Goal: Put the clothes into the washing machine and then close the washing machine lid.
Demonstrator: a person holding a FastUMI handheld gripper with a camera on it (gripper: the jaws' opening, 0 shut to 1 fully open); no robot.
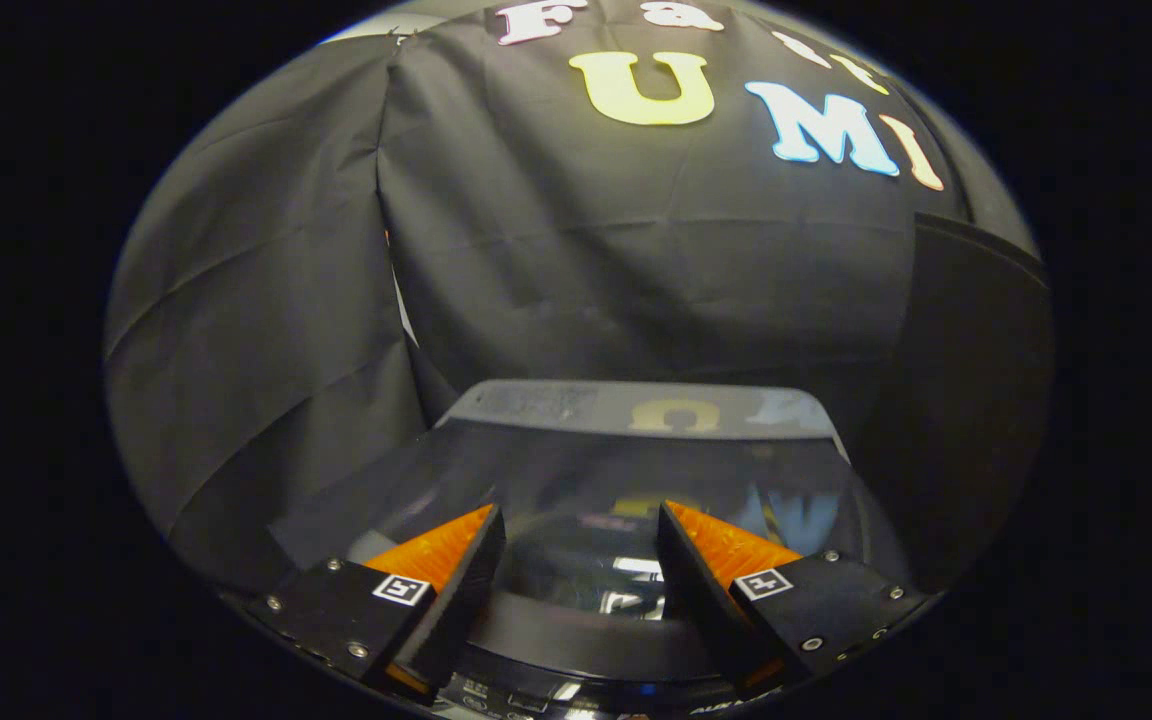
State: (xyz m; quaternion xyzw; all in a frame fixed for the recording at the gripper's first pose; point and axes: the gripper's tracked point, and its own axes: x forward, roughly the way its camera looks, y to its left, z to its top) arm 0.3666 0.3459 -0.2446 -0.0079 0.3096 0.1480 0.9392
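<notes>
Beneath the gripper stood the washing machine, seen from above and slightly from the front, with its lid lying flat over the opening. The lid was a dark, see-through panel, glossy enough to mirror the booth's wall; its far edge met a pale grey back strip, and its near edge curved into a dark rounded rim just between the fingers. Through the panel a dim, shiny round drum showed, with bright glints on it. Whether any clothes lay inside the drum could not be told, since the reflections and the darkness hid its contents. The gripper's two fingers stood spread apart, with a wide gap between their tips, and nothing was pinched between them. Both hung over the near part of the lid, one to either side of the drum's round outline; whether they touched the lid could not be told. Close under the fingers ran a strip of small markings on the machine's front edge, a control panel, too small to make out. Beyond the machine hung the black cloth wall, creased, closing in on three sides.
</notes>
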